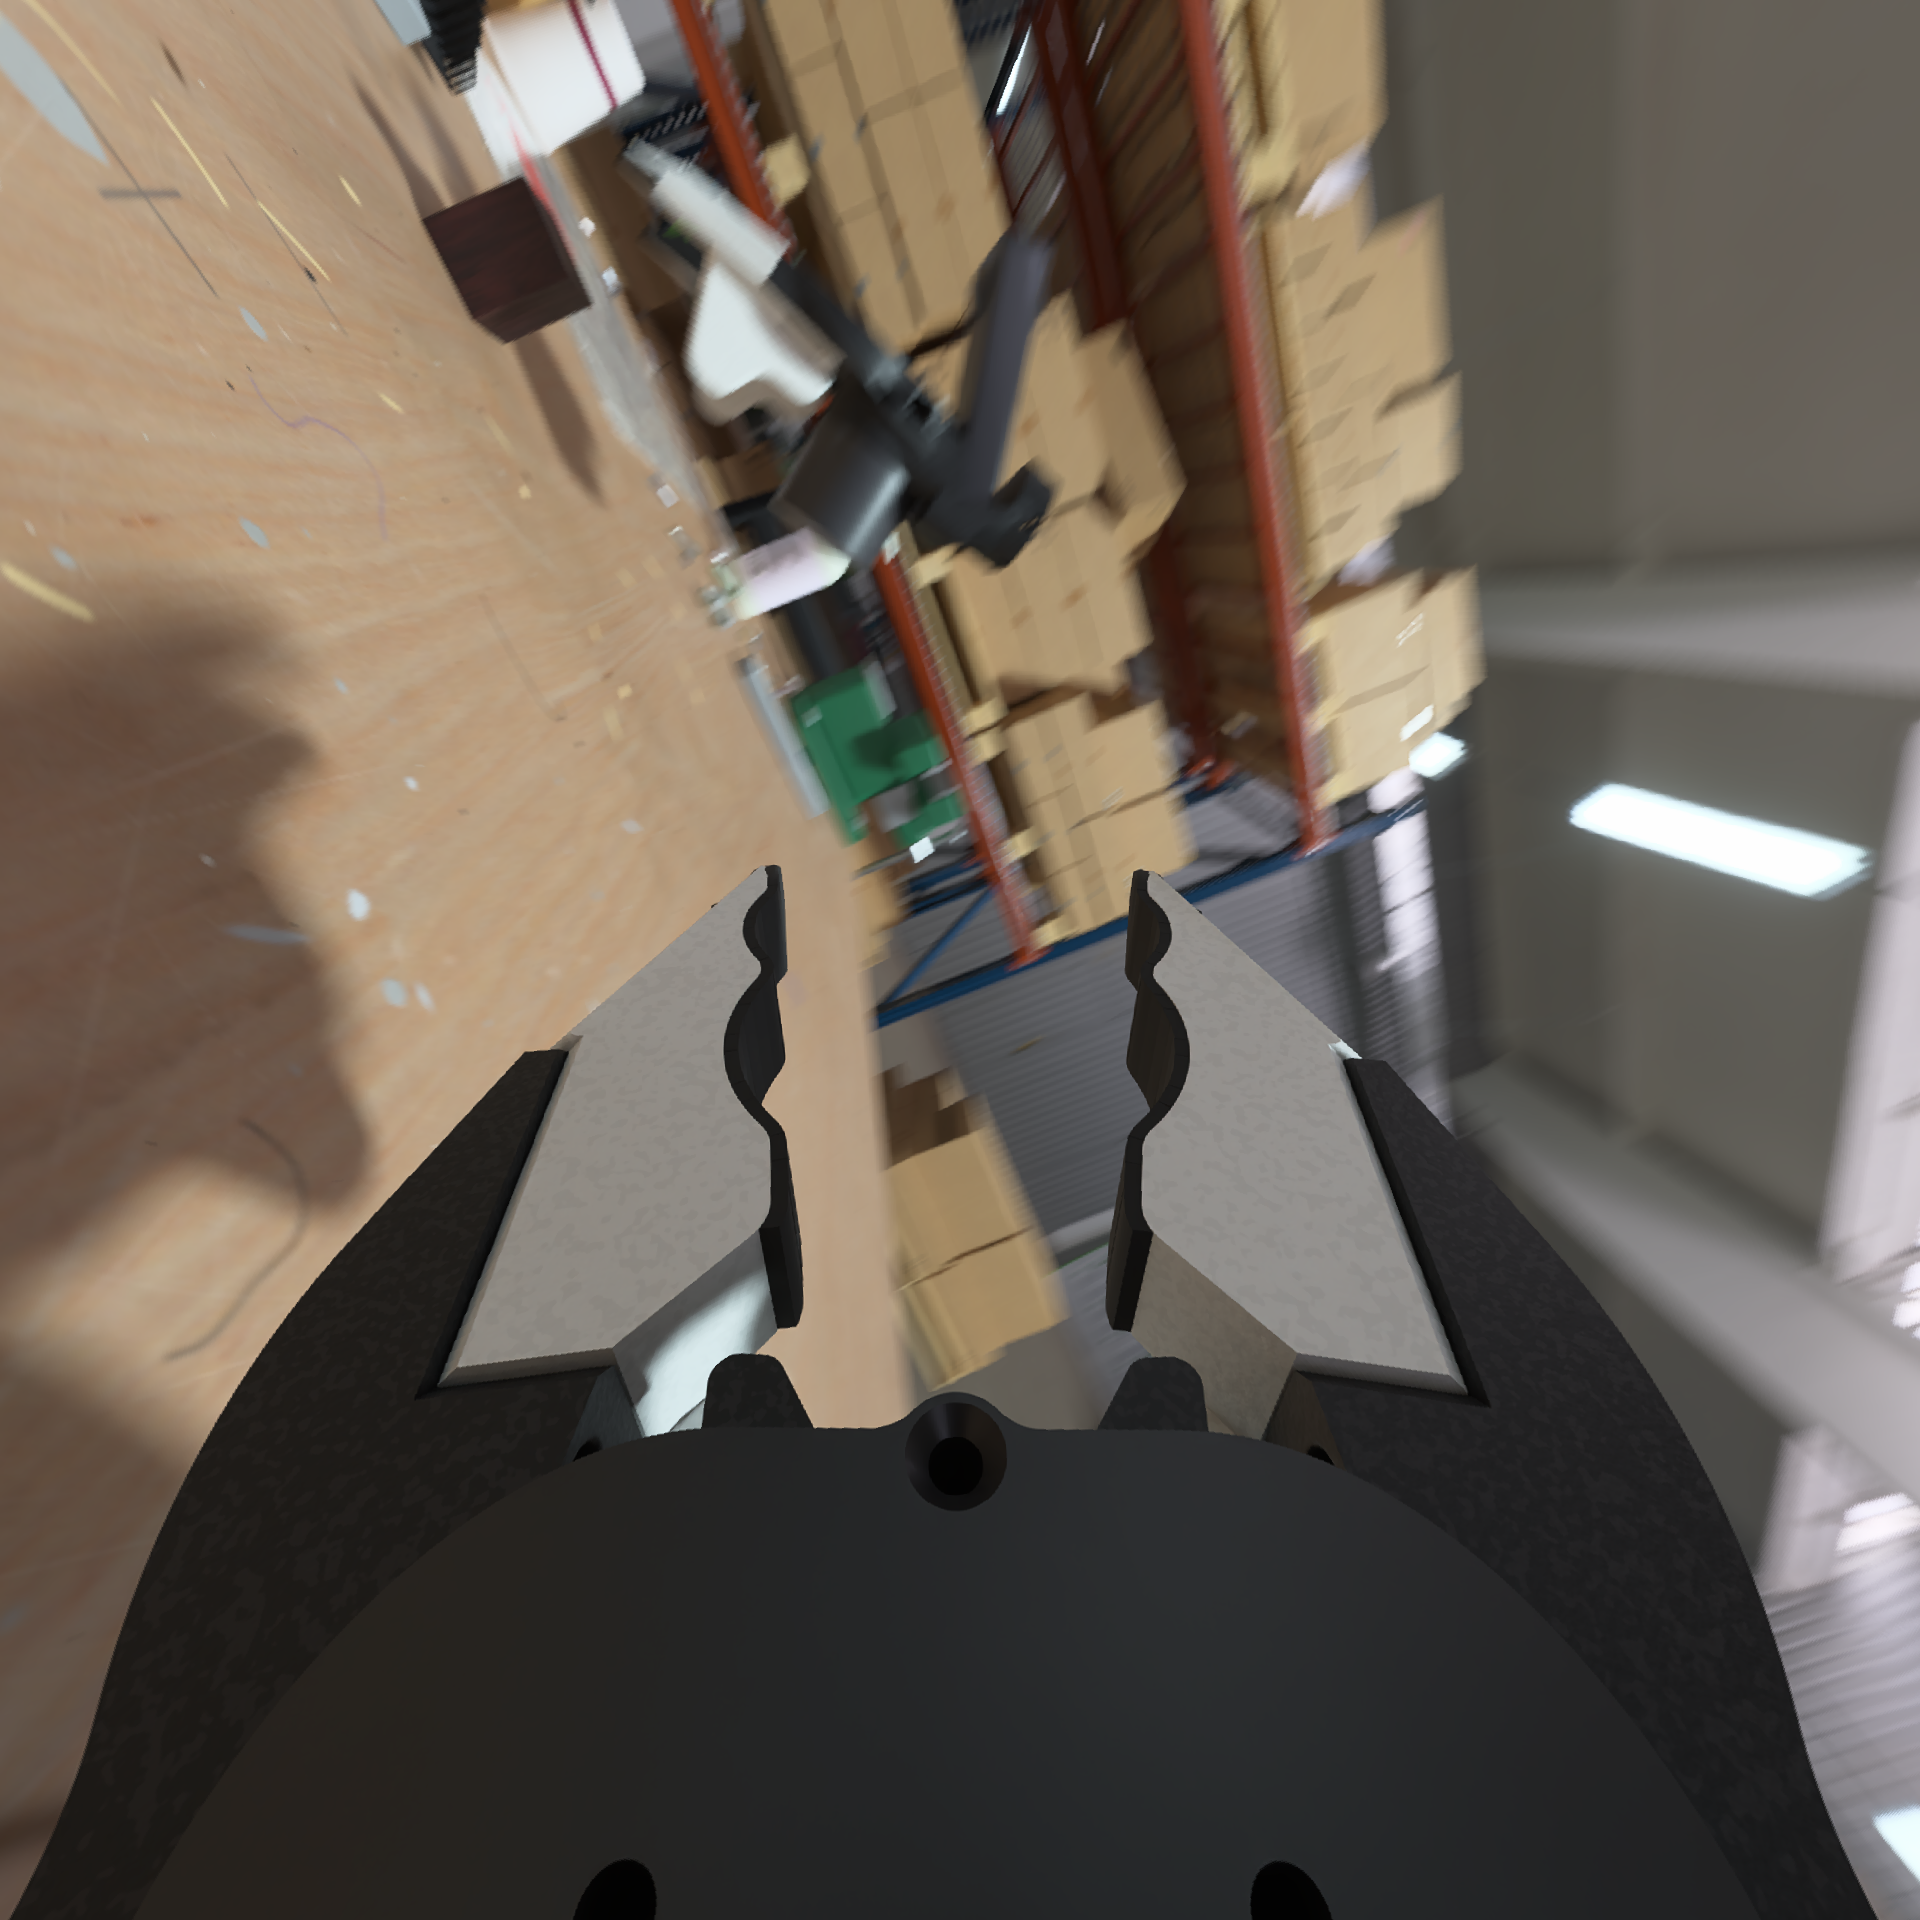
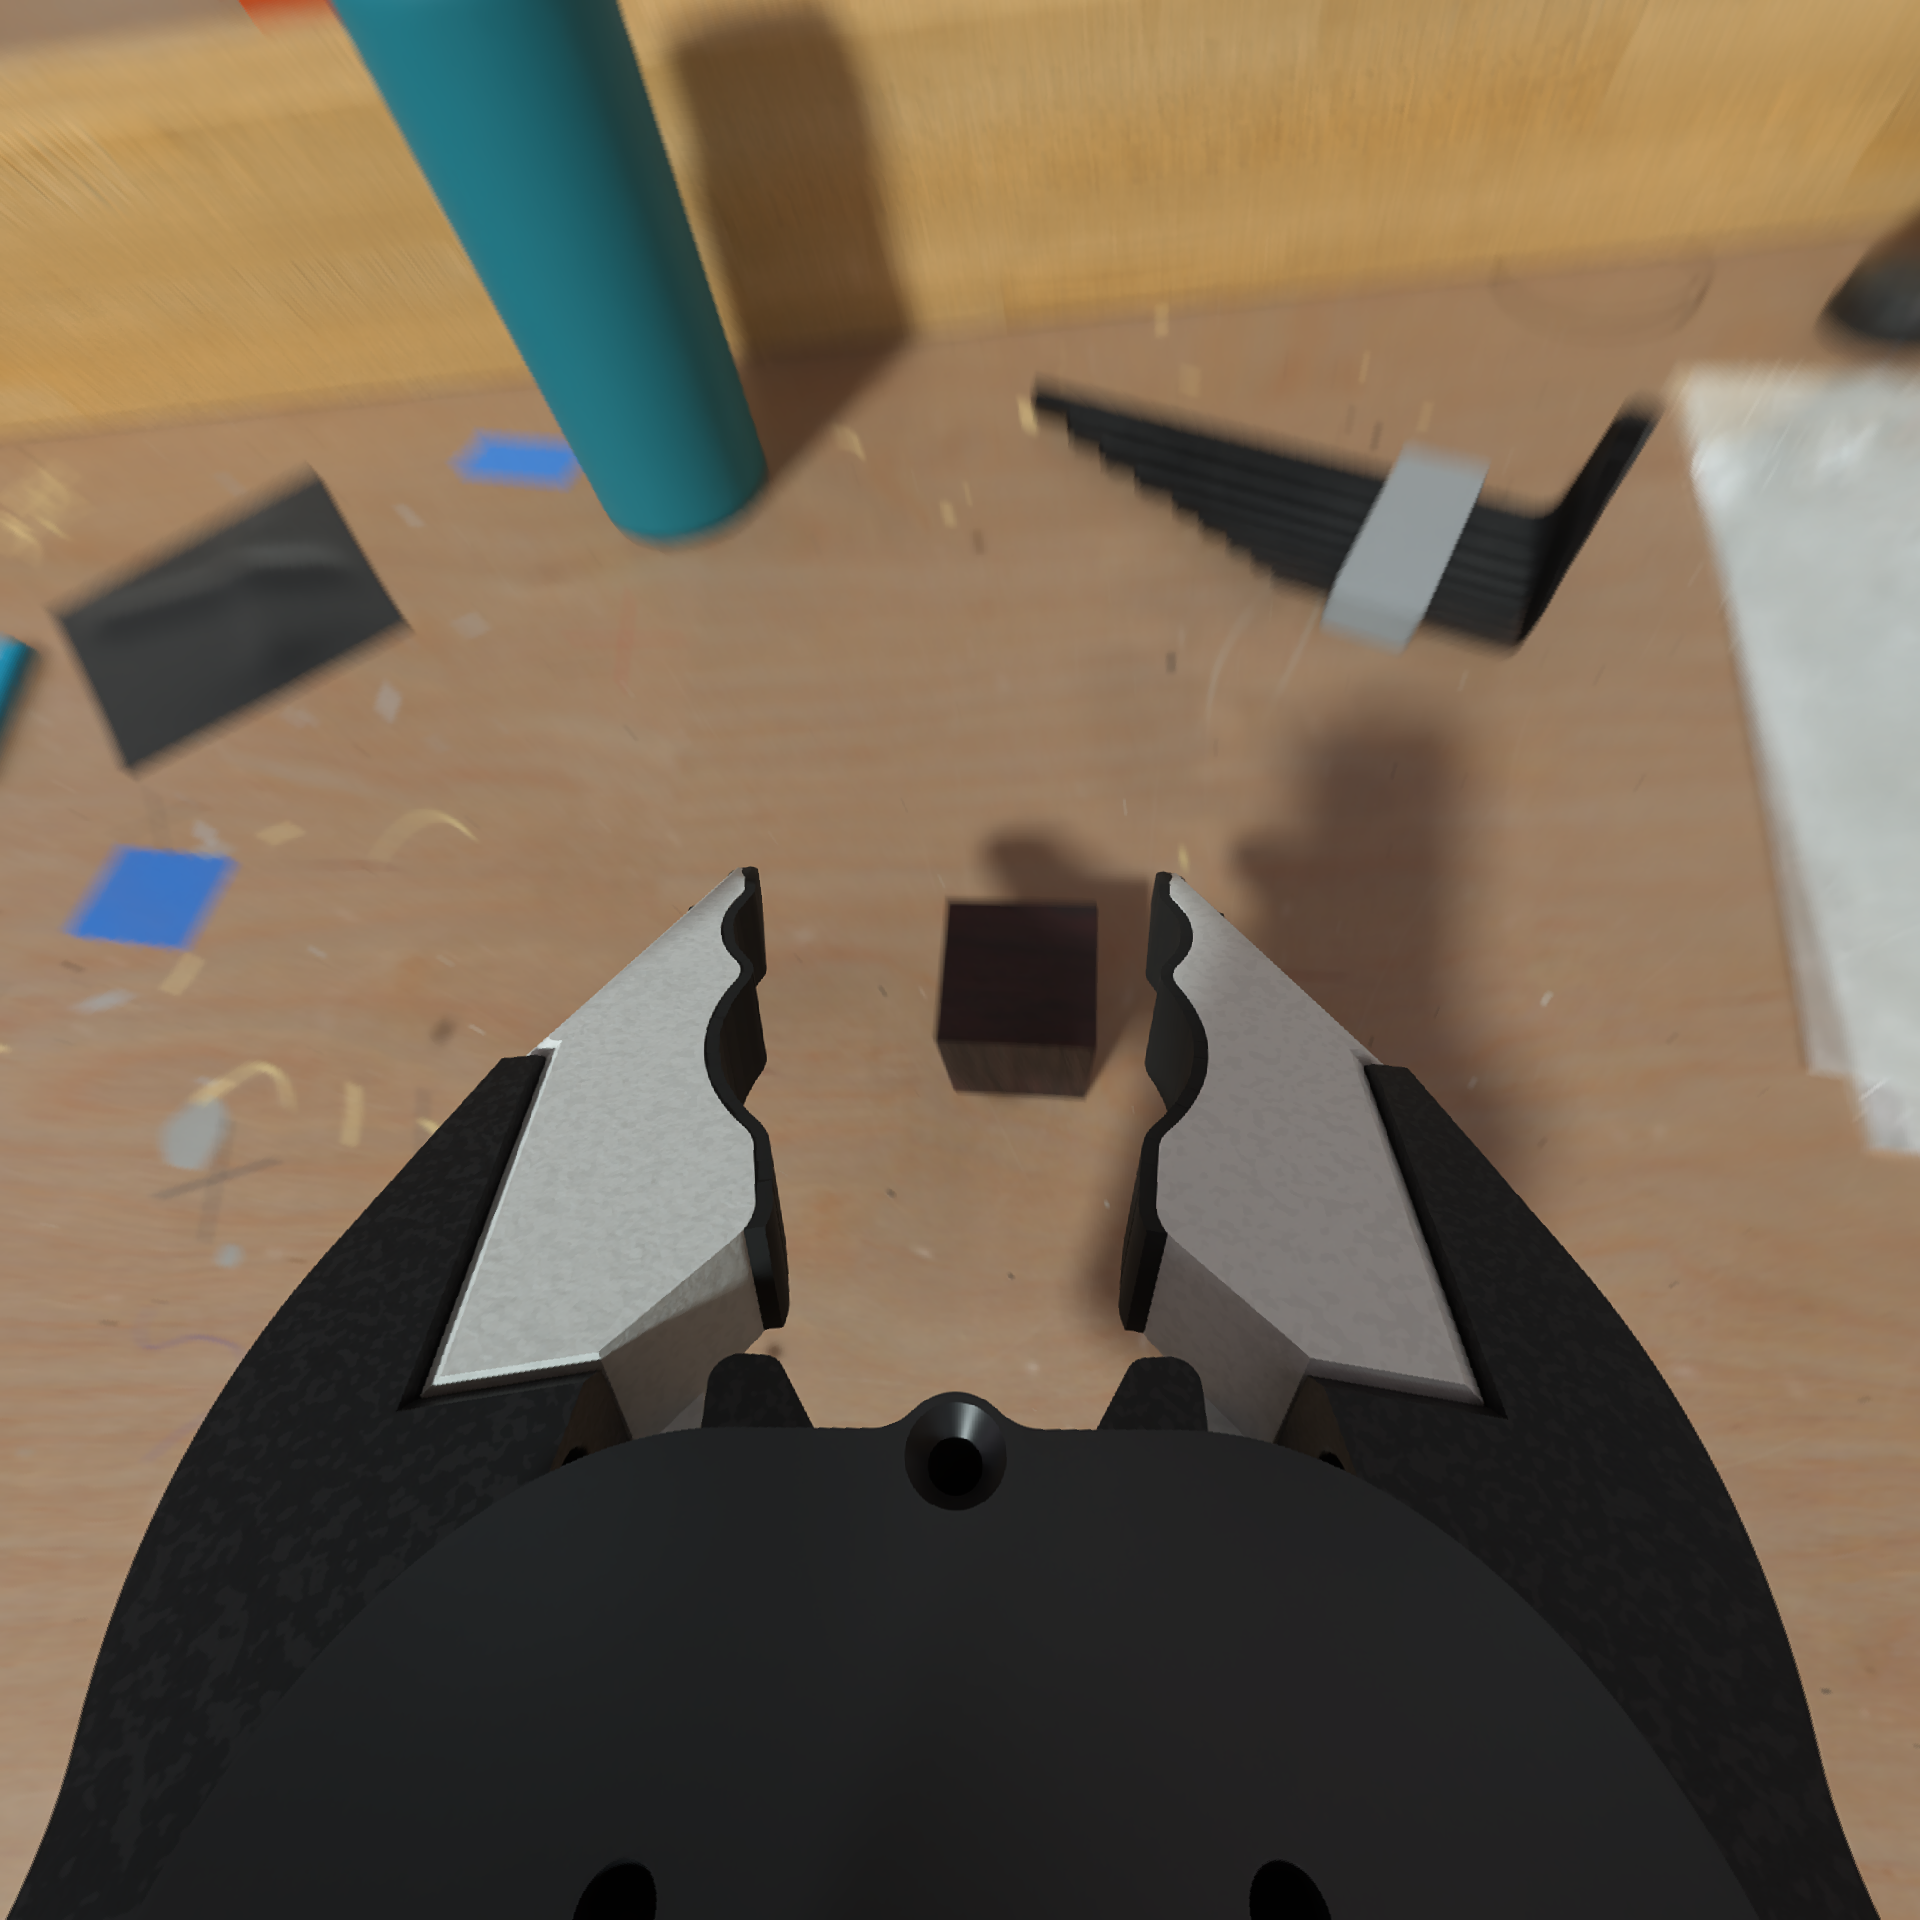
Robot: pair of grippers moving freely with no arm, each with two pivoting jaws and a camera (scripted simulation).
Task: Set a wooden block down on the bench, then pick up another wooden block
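Note:
A dark brown wooden block (image 2: pixel 1018 992) rests on the wooden bench (image 2: pixel 727 779). My right gripper (image 2: pixel 956 925) is open and empty, hovering above the bench with the block below, between its fingertips and closer to the right finger. The same block shows in the left wrist view (image 1: pixel 506 260), far off on the bench (image 1: pixel 312 520). My left gripper (image 1: pixel 956 914) is open and empty, turned on its side past the bench edge. The right gripper (image 1: pixel 831 416) shows far off in that view, above the bench near the block.
A teal cylinder (image 2: pixel 561 260) leans at the back left. A black sheet (image 2: pixel 229 613), blue tape patches (image 2: pixel 151 896), a black bundle with a grey band (image 2: pixel 1392 540) and a clear plastic sheet (image 2: pixel 1829 675) lie around. A green object (image 1: pixel 862 743) sits by the bench edge. Shelves of cardboard boxes (image 1: pixel 1091 416) stand beyond.

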